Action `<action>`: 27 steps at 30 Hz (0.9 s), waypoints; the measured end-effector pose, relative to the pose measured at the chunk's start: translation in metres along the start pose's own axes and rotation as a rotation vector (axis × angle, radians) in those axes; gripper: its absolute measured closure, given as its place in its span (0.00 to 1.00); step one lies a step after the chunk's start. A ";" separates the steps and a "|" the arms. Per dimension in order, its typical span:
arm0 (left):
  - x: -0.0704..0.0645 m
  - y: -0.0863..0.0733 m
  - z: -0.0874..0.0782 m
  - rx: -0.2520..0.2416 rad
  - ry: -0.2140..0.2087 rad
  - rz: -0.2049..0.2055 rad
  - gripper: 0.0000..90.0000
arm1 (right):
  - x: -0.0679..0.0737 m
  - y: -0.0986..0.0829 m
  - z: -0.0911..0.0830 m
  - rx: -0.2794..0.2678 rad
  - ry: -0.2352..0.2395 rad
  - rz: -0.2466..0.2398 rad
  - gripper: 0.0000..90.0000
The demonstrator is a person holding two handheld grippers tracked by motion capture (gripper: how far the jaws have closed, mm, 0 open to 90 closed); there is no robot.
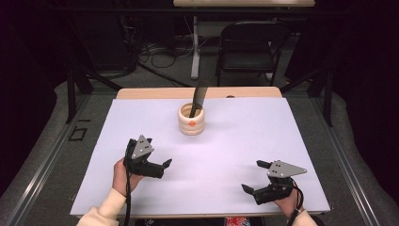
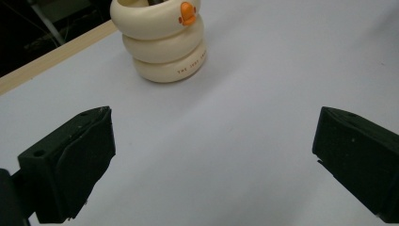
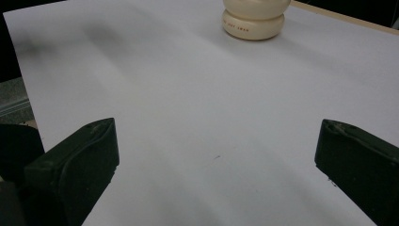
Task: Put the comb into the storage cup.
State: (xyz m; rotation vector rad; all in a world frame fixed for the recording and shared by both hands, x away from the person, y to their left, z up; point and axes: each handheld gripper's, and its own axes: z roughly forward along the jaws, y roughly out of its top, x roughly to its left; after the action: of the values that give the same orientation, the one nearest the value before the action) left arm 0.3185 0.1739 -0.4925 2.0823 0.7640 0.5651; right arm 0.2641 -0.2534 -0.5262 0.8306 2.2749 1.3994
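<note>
A cream holder (image 1: 192,120) made of stacked rings, with a small orange beak on its front, stands at the back middle of the white sheet (image 1: 244,132). A dark, flat, blade-like tool (image 1: 199,96) stands in it and leans to the right. My left gripper (image 1: 158,151) rests at the front left, open and empty, and points toward the holder (image 2: 162,42); its jaws (image 2: 214,141) stand wide apart. My right gripper (image 1: 253,175) sits at the front right, also open and empty (image 3: 216,155), with the holder (image 3: 254,21) far ahead of it.
The sheet covers a wooden table whose back edge (image 1: 197,92) shows behind the holder. Beyond the table stand a black folding chair (image 1: 249,44) and a white table leg (image 1: 195,47), with cables on the floor. Metal rails run along both sides.
</note>
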 end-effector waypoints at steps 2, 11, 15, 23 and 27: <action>-0.002 -0.002 -0.001 0.003 0.000 0.003 0.00 | 0.000 0.000 0.000 -0.002 -0.001 0.001 0.00; -0.005 -0.014 -0.008 -0.001 0.004 0.000 0.00 | 0.000 0.000 -0.001 0.000 -0.002 -0.002 0.00; -0.007 -0.017 -0.011 -0.003 0.005 0.003 0.00 | 0.000 0.000 0.000 0.000 -0.001 0.001 0.00; -0.012 -0.023 -0.014 -0.006 0.002 -0.003 0.00 | 0.000 0.000 0.000 0.002 -0.004 0.001 0.00; -0.016 -0.026 -0.014 -0.003 -0.001 0.004 0.00 | 0.000 0.000 0.000 0.002 -0.005 0.002 0.00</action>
State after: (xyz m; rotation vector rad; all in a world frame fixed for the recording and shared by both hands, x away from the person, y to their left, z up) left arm 0.2898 0.1833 -0.5082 2.0821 0.7579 0.5666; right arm 0.2636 -0.2535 -0.5261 0.8360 2.2723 1.3951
